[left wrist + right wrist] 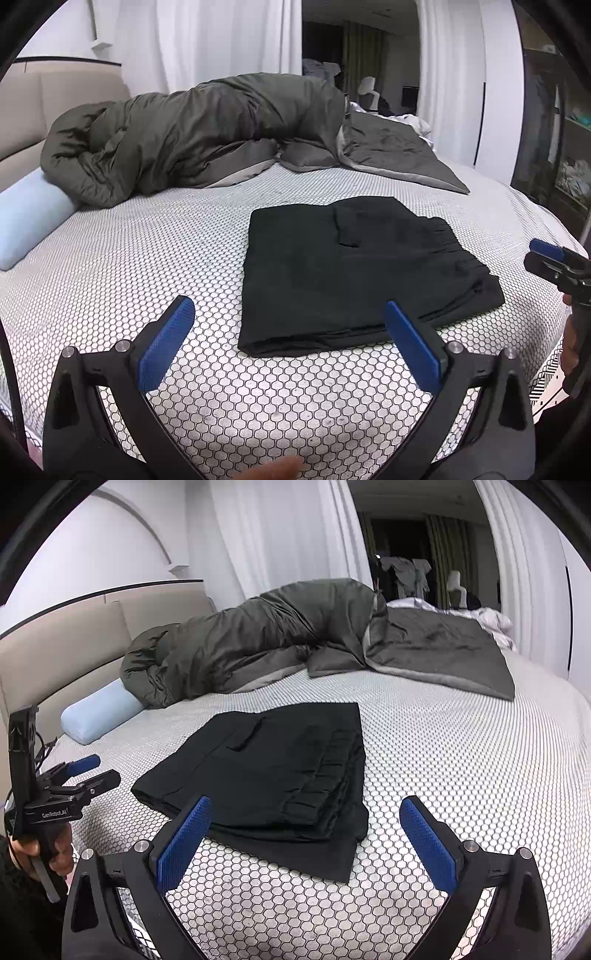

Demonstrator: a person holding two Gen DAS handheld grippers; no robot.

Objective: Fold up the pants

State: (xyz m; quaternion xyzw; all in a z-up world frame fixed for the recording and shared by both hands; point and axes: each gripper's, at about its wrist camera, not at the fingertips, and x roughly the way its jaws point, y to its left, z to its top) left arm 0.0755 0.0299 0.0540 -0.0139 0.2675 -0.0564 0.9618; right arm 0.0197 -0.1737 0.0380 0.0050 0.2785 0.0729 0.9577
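Left hand-held gripper (290, 325) spread wide, holding nothing, hovering over the bed (129, 280); right hand-held gripper (306, 825) equally wide and empty. Folded black pants (354, 273) lie flat on the bed, at one o'clock from the left fingers, eleven from the right

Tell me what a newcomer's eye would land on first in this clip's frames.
First, the black pants, folded into a flat rectangle on the honeycomb-patterned bed, right ahead of both cameras. Next, the big olive duvet heaped along the far side by the headboard, with a pale blue bolster poking out at its end. Both the left gripper and right gripper hang open and empty just short of the pants.
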